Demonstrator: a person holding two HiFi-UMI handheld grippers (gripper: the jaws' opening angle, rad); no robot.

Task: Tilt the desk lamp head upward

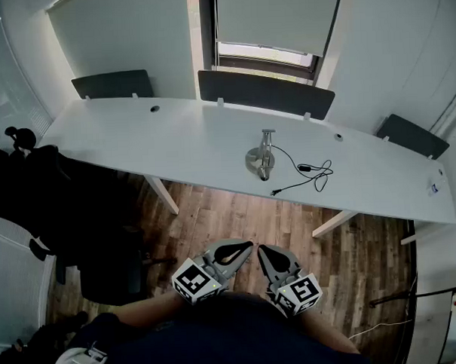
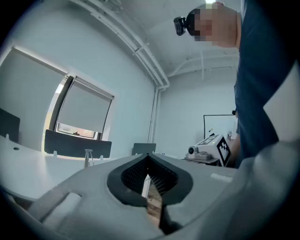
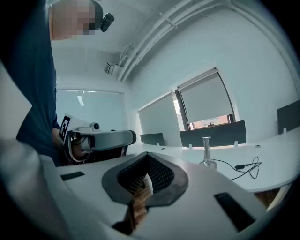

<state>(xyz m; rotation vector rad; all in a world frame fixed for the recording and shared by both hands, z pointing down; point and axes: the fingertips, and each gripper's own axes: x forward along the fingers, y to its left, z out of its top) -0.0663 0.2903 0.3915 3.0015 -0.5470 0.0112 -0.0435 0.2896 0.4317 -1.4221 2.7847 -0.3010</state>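
A small silver desk lamp (image 1: pixel 262 158) stands on the long white desk (image 1: pixel 174 146), with its round base and thin upright arm near the desk's middle. A black cable (image 1: pixel 309 171) trails from it to the right. The lamp shows as a thin post (image 2: pixel 87 157) in the left gripper view and as a post on a base (image 3: pixel 206 151) in the right gripper view. My left gripper (image 1: pixel 247 247) and right gripper (image 1: pixel 263 249) are held close to my body, well short of the desk, over the wooden floor. Both are shut with nothing between the jaws.
Dark partition panels (image 1: pixel 265 93) stand along the desk's far edge. A black office chair (image 1: pixel 59 211) sits at the left, near the desk's front. A window with lowered blinds (image 1: pixel 270 25) is behind. Wooden floor (image 1: pixel 290 227) lies between me and the desk.
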